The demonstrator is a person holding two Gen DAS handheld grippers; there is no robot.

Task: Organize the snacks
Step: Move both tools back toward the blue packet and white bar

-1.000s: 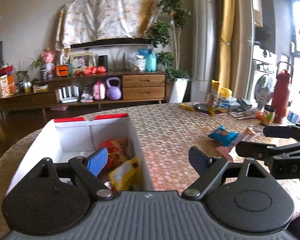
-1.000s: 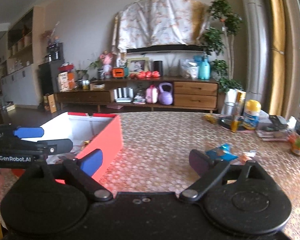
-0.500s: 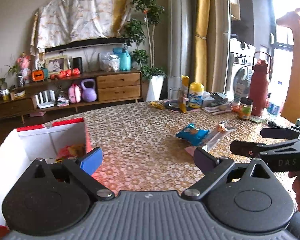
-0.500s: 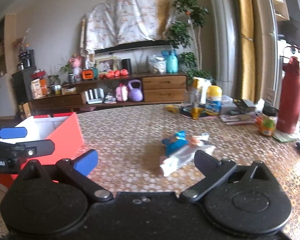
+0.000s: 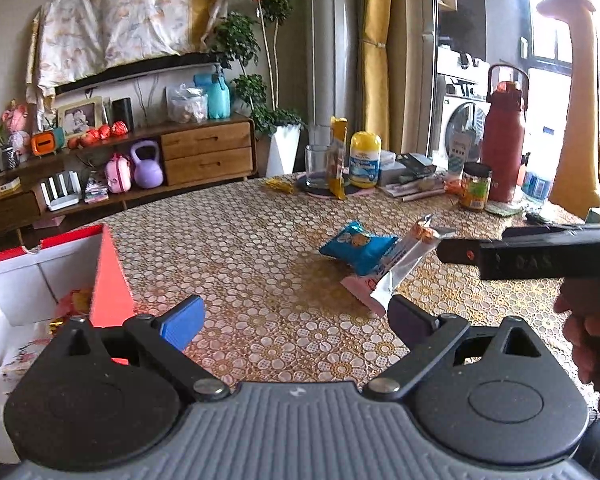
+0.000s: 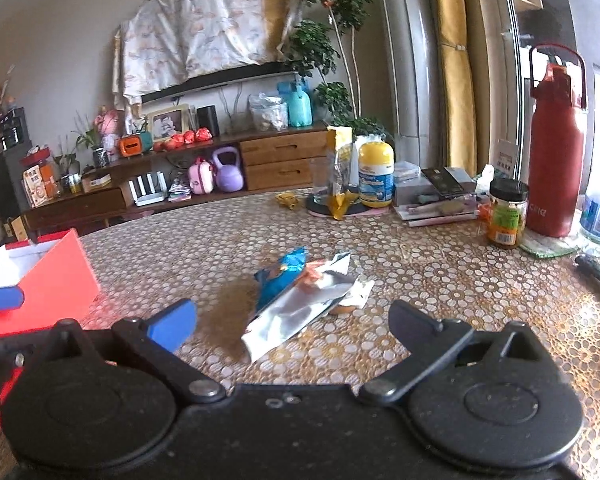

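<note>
A: Honestly, both sets of fingers are spread and empty: left gripper (image 5: pixel 294 318), right gripper (image 6: pixel 294 320).

B: Beyond them the silver packet (image 6: pixel 300 314) overlaps the blue packet (image 6: pixel 278 280) mid-worktop (image 6: pixel 440 288); a grab could drag both, or miss the red box (image 6: pixel 56 276).
</note>
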